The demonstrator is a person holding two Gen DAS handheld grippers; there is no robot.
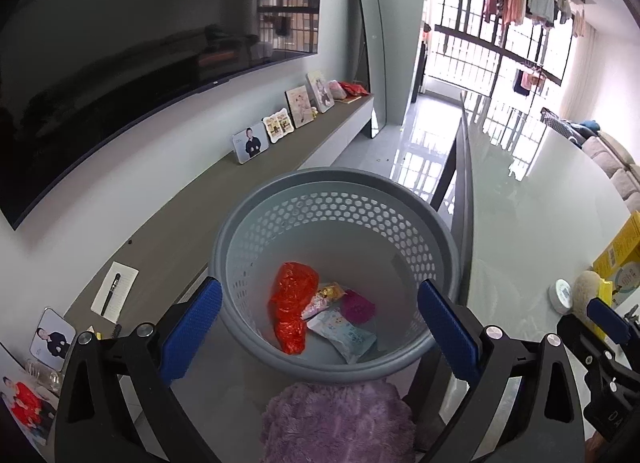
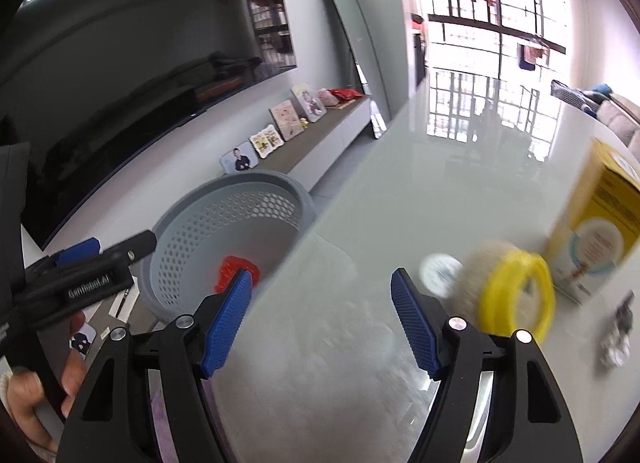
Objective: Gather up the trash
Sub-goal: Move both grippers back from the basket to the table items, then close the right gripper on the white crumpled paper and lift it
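Observation:
A grey perforated basket [image 1: 332, 199] stands beside the glass table [image 1: 540, 203]. In it lie a crumpled red wrapper [image 1: 292, 303], two snack packets [image 1: 344, 333] and a magenta scrap [image 1: 358, 305]. My left gripper [image 1: 320, 323] hangs open over the basket with nothing between its blue pads. My right gripper [image 2: 322, 275] is open above the bare table top [image 2: 400, 203], also with nothing in it, with the basket [image 2: 224, 219] to its left. A crumpled silvery scrap [image 2: 616, 339] lies on the table at the far right.
On the table's right side stand a yellow box [image 2: 596, 223], a roll with a yellow rim [image 2: 516, 295] and a small white round tin [image 2: 440, 271]. A purple fluffy cloth [image 1: 336, 419] lies below the basket. A low shelf with photo frames [image 1: 250, 143] runs under the wall TV.

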